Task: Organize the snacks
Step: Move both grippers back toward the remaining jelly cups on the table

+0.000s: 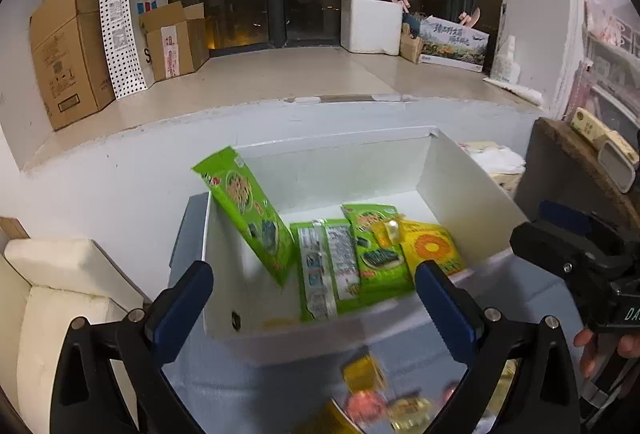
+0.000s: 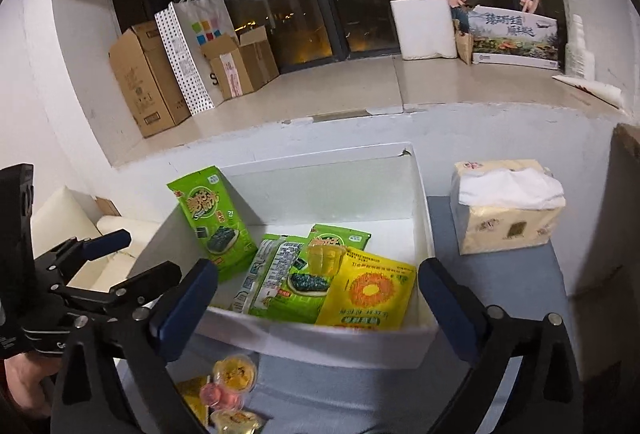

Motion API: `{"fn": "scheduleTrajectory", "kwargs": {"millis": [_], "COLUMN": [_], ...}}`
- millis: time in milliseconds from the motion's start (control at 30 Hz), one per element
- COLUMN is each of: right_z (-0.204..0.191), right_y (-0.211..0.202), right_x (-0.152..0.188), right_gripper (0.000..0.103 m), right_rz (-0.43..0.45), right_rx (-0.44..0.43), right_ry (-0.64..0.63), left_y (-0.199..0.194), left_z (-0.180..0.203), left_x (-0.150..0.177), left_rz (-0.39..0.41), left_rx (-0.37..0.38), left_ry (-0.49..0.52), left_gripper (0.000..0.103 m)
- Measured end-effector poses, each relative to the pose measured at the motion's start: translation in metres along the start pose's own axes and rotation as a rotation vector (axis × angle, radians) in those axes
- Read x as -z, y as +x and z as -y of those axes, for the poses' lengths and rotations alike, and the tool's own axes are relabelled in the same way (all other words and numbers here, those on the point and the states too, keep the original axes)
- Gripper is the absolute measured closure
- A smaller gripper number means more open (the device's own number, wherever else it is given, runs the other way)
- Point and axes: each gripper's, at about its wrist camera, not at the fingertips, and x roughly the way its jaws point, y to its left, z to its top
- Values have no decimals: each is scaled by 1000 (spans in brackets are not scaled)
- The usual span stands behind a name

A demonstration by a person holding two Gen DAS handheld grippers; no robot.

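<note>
A white open box (image 1: 460,186) (image 2: 320,342) stands on the grey table just ahead of both grippers. One green seaweed packet (image 1: 248,210) (image 2: 212,222) leans against its left wall. Two more green packets (image 1: 328,266) (image 2: 280,282) lie flat beside a yellow packet (image 1: 432,246) (image 2: 368,290), with a small clear jelly cup (image 1: 390,230) (image 2: 324,258) on top. Loose jelly cups (image 1: 364,374) (image 2: 234,374) sit on the table in front of the box. My left gripper (image 1: 316,310) (image 2: 132,258) is open and holds nothing. My right gripper (image 2: 320,314) (image 1: 552,230) is open too, with nothing between its fingers.
A tissue pack (image 2: 508,206) stands right of the box. Behind it, a window sill holds cardboard boxes (image 1: 68,54), a dotted paper bag (image 1: 124,30) and a white foam box (image 1: 370,26). A cream sofa (image 1: 60,274) is at the left, and a brown cardboard box (image 2: 616,234) at the right.
</note>
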Motion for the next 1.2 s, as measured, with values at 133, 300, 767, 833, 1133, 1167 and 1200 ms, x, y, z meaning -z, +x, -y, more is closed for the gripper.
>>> {"fn": "scheduleTrajectory", "kwargs": {"millis": [133, 300, 767, 833, 1133, 1167, 1200], "right_z": [-5, -13, -33, -24, 4, 5, 6], "right_y": [-34, -75, -82, -76, -23, -18, -13], "right_x": [20, 64, 160, 161, 159, 158, 159], "right_gripper": [0, 0, 0, 0, 6, 11, 16], "right_rz": [17, 16, -103, -108, -231, -238, -252], "right_rx": [-27, -19, 77, 74, 16, 6, 13], "right_ry": [3, -24, -94, -56, 11, 5, -2], "left_y": [-35, -68, -104, -106, -106, -106, -105], "left_z": [3, 6, 11, 13, 24, 24, 24], "left_x": [34, 88, 160, 163, 164, 164, 164], "left_rz": [28, 14, -46, -46, -60, -62, -64], "left_rx": [7, 33, 70, 70, 76, 74, 72], "left_ry": [29, 30, -84, -80, -27, -27, -25], "left_gripper": [0, 0, 0, 0, 0, 0, 0]}}
